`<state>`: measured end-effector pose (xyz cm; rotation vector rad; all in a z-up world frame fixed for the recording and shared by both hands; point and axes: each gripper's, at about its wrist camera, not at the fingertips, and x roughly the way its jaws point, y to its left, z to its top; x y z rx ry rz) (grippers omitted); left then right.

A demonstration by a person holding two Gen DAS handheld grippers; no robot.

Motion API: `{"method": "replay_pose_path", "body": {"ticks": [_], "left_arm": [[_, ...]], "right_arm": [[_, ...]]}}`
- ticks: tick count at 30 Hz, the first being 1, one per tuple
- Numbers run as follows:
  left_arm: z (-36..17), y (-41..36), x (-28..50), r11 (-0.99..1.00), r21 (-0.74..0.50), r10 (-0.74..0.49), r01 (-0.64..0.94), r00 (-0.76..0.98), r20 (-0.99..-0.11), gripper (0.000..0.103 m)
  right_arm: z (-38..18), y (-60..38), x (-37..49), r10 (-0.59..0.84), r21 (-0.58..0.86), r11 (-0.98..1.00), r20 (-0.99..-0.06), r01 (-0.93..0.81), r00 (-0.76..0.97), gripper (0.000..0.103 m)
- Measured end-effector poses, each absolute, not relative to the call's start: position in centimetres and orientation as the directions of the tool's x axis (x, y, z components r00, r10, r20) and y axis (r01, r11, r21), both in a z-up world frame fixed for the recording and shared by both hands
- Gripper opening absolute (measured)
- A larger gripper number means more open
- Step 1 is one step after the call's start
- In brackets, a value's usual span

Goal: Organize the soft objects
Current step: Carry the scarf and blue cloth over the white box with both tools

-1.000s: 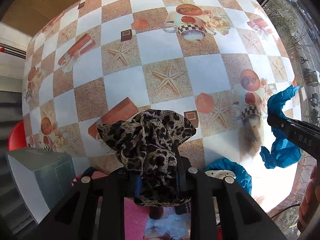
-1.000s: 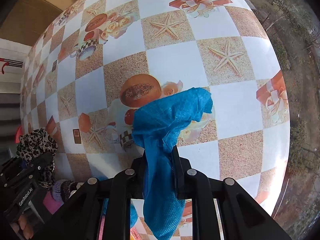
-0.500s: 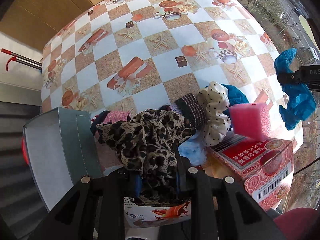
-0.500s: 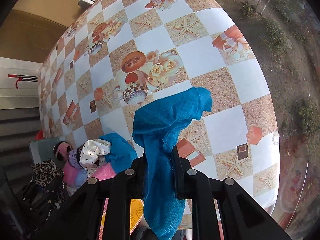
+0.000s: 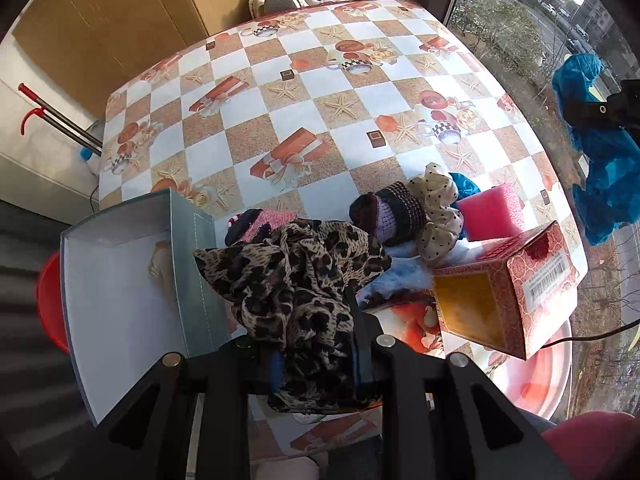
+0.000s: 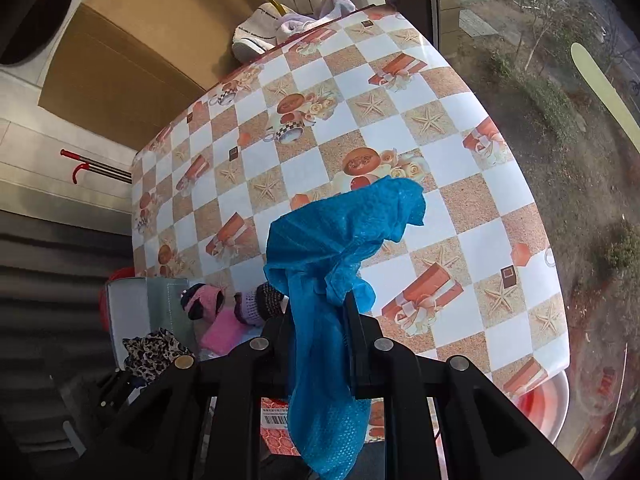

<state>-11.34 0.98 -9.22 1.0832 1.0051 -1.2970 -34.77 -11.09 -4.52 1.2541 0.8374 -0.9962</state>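
Observation:
My left gripper (image 5: 314, 344) is shut on a leopard-print cloth (image 5: 296, 276), held above the near table edge beside an open grey box (image 5: 120, 280). High above the table my right gripper (image 6: 318, 336) is shut on a blue crinkled cloth (image 6: 340, 240) that hangs down between the fingers; the same blue cloth (image 5: 600, 160) shows at the far right of the left wrist view. A heap of soft things lies near the front: a pink sponge (image 5: 490, 212), a dotted scrunchie (image 5: 438, 216), a dark knitted piece (image 5: 394, 216) and a pink-black item (image 5: 256, 224).
A red patterned carton (image 5: 520, 292) lies open-ended right of the heap. The checkered tablecloth (image 5: 320, 120) covers the table. A red bucket (image 5: 50, 300) sits behind the grey box, a pink basin (image 5: 536, 376) below the table's right corner. Cardboard (image 6: 120, 60) and a shoe (image 6: 256, 36) lie beyond the far edge.
Both grippers have risen and pulled back from the table, so more of it shows. The heap, grey box and red carton came into view. Each cloth stays gripped.

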Motion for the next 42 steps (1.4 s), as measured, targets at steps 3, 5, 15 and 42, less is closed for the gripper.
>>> {"method": "replay_pose_path", "body": {"ticks": [3,5,15,42], "left_arm": [[-7.1,2.9,-8.1,0.013,0.025,-0.263,1.000,0.028,-0.964,0.026],[-6.4,3.8,-5.7,0.048,0.019,-0.303,0.999,0.033,-0.952,0.026],[-3.9,8.2,2.0,0.267,0.037,-0.346,0.963,0.132,-0.929,0.026],[-11.1,15.2,10.8,0.473,0.145,-0.111,0.869,0.222,-0.969,0.026]], "right_arm": [[-3.2,-9.7,-31.2,-0.139,0.375,0.084,-0.913,0.923,0.384,0.019],[-2.6,-8.7,-28.4,-0.127,0.387,0.131,-0.907,0.913,0.403,0.019],[-1.7,-4.3,-15.5,-0.019,0.419,0.374,-0.888,0.827,0.459,0.019],[-5.9,1.8,0.0,0.137,0.419,0.589,-0.895,0.691,0.425,0.019]]}}
